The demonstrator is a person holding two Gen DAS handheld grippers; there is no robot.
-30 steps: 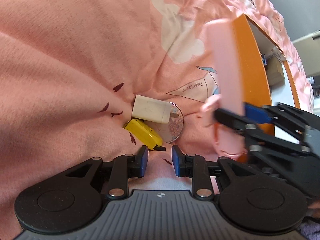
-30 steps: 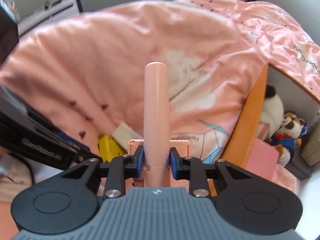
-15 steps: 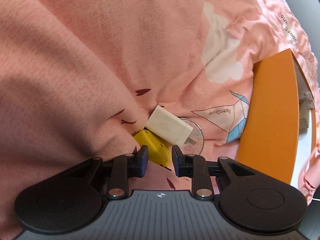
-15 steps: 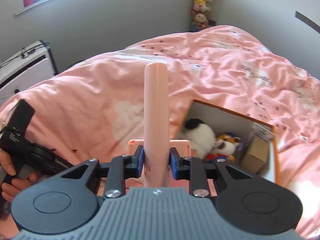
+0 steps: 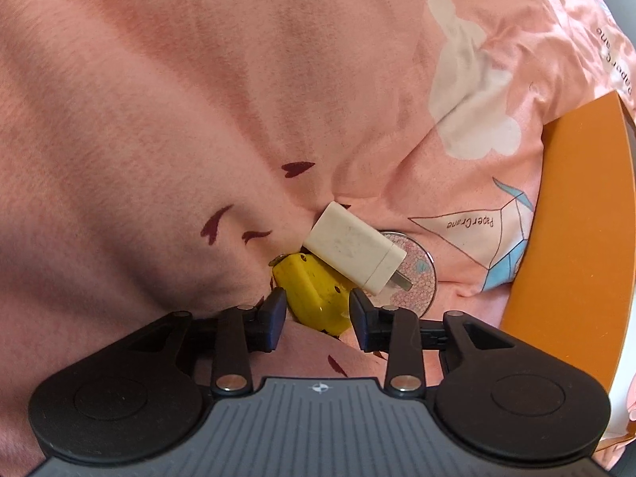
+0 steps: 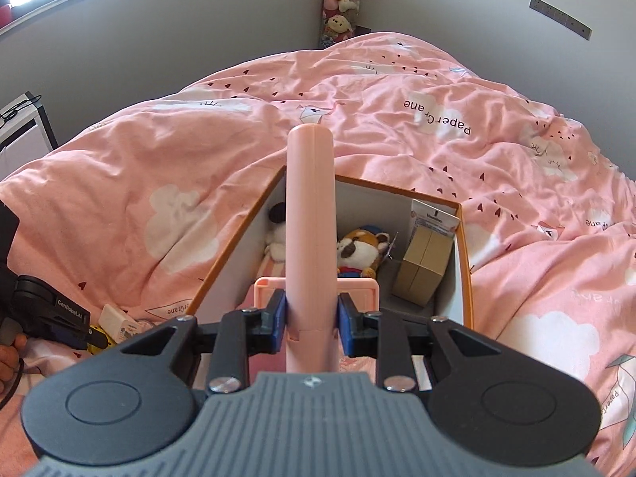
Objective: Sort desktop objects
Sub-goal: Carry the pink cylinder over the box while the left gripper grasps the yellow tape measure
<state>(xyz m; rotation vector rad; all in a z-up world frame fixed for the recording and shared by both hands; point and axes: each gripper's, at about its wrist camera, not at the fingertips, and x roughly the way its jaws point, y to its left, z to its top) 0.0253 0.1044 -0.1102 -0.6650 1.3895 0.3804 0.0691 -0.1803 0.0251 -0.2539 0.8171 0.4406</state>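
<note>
Between the left gripper point(image 5: 318, 314) fingers sits a yellow tape measure point(image 5: 312, 294) on the pink duvet point(image 5: 159, 119); jaws have just been opening, now part open w/ gaps both sides, pads not pressing it. White USB charger point(image 5: 353, 252) lies tilted across the tape measure's far end, its plug over a round glitter disc point(image 5: 417, 274). All three sit in a fold of the duvet, just left of the orange box point(image 5: 572, 238) wall; duvet bulges up on the left, so room is tight there.

Right gripper point(image 6: 311, 316) is clamped on a pink comb-like handle point(image 6: 311, 218), upright along the fingers, a pink flat part point(image 6: 357, 292) behind it. It hangs over the box's near corner; inside, a plush panda point(image 6: 276, 234), a plush dog point(image 6: 361, 250), a tan carton point(image 6: 423, 270).

Vs 1 s ago: right gripper was over the duvet left of the box, now above the box opening. Left gripper has come closer to the tape measure.
</note>
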